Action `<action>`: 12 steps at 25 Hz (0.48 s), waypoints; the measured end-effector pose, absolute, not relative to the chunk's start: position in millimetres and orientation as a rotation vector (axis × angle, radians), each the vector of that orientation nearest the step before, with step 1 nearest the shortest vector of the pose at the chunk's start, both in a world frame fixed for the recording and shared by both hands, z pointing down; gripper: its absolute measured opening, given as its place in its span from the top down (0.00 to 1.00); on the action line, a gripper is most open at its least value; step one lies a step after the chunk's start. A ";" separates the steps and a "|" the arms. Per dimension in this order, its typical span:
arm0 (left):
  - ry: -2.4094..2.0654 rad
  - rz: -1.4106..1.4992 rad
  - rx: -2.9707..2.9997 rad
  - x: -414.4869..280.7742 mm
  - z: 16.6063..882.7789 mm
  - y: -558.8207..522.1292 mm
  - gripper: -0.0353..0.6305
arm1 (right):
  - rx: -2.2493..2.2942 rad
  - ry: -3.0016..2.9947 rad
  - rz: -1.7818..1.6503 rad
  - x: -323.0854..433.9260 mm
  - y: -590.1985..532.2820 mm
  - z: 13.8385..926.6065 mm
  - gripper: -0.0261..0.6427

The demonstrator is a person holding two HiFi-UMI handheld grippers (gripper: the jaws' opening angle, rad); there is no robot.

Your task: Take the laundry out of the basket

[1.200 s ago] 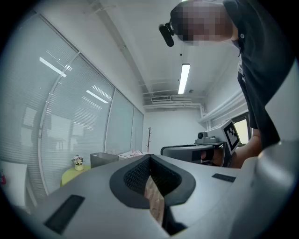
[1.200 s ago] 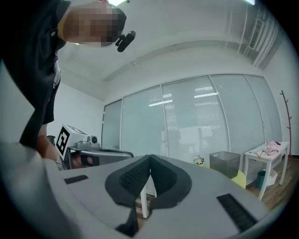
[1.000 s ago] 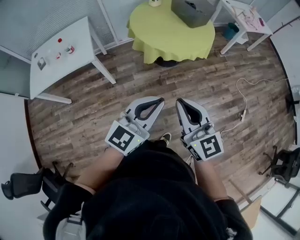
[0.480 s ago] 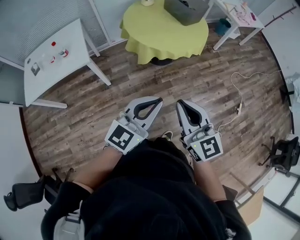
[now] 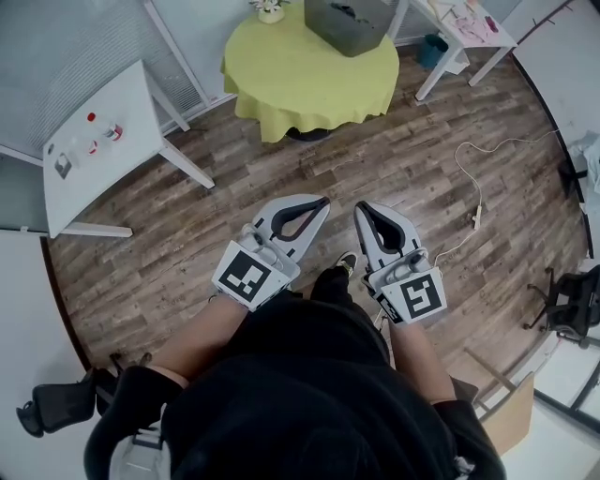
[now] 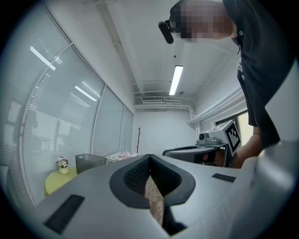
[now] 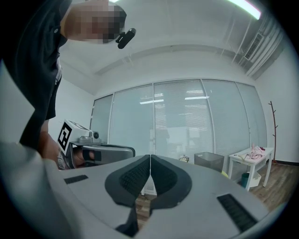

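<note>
The left gripper (image 5: 322, 201) and right gripper (image 5: 359, 207) are both closed on nothing, and the grey basket (image 5: 349, 23) stands well ahead on the green table (image 5: 281, 84), almost equally far from both.

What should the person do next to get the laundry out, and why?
Probably walk forward to the round table with the yellow-green cloth. The grey plastic basket stands on it, far beyond both grippers. The left gripper and the right gripper are shut and empty, held over bare wooden floor, so nothing is within reach from here.
</note>
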State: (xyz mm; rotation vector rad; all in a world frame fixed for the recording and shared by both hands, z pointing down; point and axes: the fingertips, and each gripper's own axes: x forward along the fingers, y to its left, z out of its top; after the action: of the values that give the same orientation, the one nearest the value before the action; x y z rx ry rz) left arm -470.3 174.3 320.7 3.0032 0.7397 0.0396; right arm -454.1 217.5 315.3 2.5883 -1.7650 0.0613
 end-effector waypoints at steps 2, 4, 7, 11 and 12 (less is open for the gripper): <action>0.742 0.041 3.013 -452.1 319.6 186.2 0.94 | 2.586 -1.766 0.044 -435.7 228.4 312.6 0.93; 0.751 0.054 3.025 -433.3 320.9 197.4 0.94 | 2.589 -1.767 0.027 -416.3 238.7 310.0 0.93; 0.746 0.054 3.031 -404.3 319.7 215.1 0.94 | 2.588 -1.779 0.020 -386.3 255.4 307.8 0.93; 0.726 0.060 3.035 -367.2 316.4 242.8 0.94 | 2.578 -1.798 0.005 -348.3 282.2 303.0 0.93; 0.723 0.063 3.038 -358.6 316.2 249.6 0.94 | 2.577 -1.802 0.002 -339.7 288.7 302.4 0.93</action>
State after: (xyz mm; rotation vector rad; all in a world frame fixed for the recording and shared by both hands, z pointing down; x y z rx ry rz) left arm -358.6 249.6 316.2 3.0376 0.7226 0.0633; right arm -339.7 288.7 302.4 2.5774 -1.8021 0.0022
